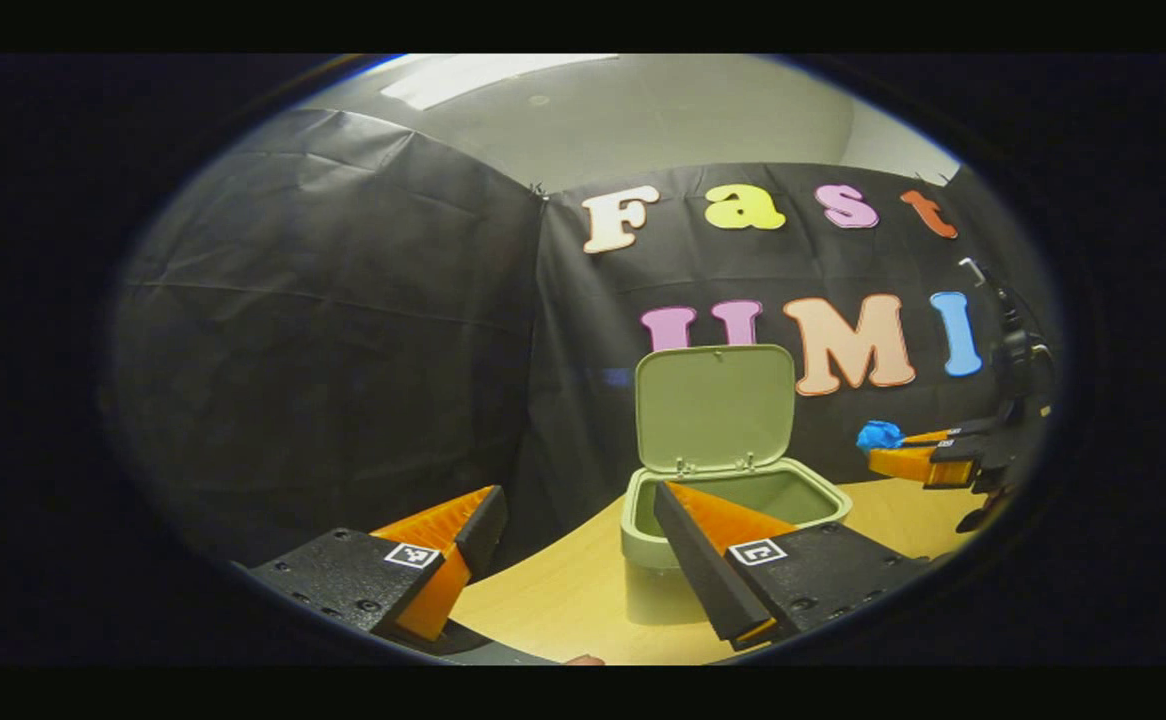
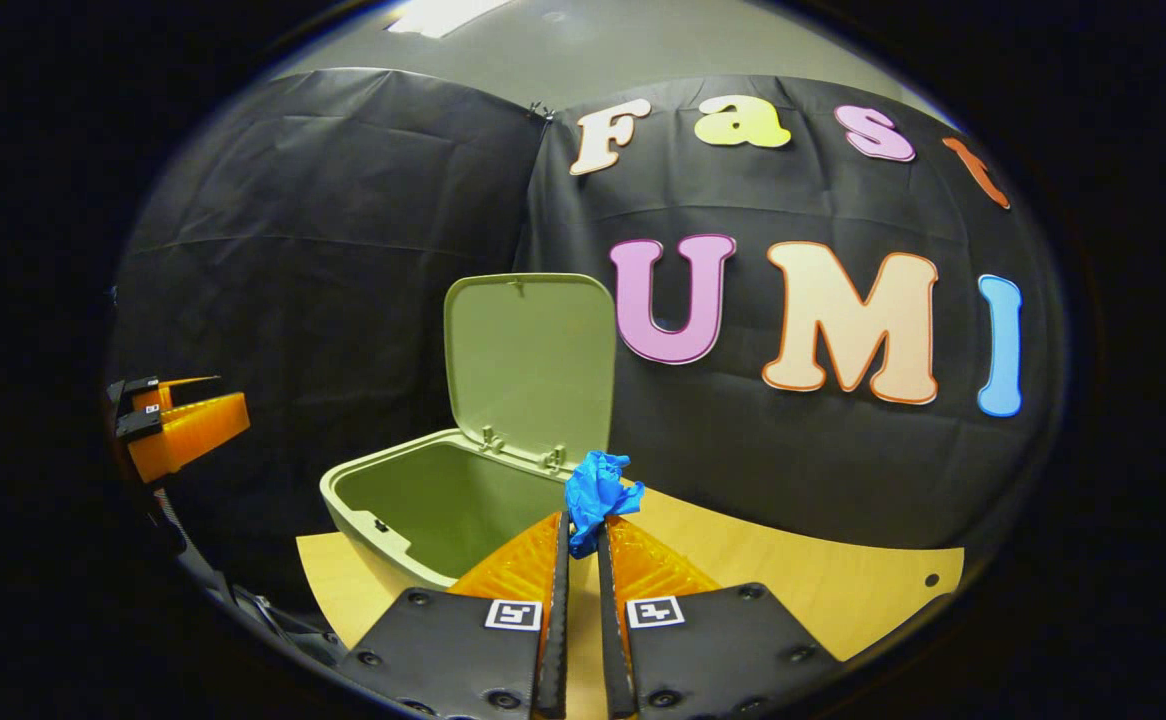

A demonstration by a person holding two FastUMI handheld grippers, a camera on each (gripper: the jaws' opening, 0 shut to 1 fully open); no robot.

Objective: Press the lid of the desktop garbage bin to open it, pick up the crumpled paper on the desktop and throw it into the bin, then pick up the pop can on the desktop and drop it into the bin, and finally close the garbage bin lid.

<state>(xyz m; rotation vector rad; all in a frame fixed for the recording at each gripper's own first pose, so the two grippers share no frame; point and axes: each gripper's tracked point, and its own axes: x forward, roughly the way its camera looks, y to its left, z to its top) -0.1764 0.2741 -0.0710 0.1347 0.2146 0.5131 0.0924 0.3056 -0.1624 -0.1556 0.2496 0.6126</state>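
In my left gripper view, my left gripper [image 1: 583, 540] hangs with its fingers spread wide and nothing between them. Past its right finger [image 1: 703, 570] stands the bin [image 1: 733, 505] on the table [image 1: 563, 600], its lid [image 1: 713, 405] swung up and upright at the back edge, the inside bare as far as I can see. Further right and a little higher than the bin's rim, my right gripper [image 1: 893, 452] comes in from the edge with the blue paper [image 1: 879, 435] at its tip, off to the side of the bin's opening, not over it.

In my right gripper view, the left gripper [image 2: 183, 425] shows at the far left edge, well apart from the bin [image 2: 413, 505]. The bin sits ahead and to the left of my right gripper [image 2: 583, 545], its open mouth just beyond my left finger, its lid [image 2: 531, 365] standing up behind. My two fingers are pressed nearly together on the crumpled paper [image 2: 598, 495], which pokes out above the fingertips, level with the bin's back rim by the hinges. The can I cannot find anywhere.
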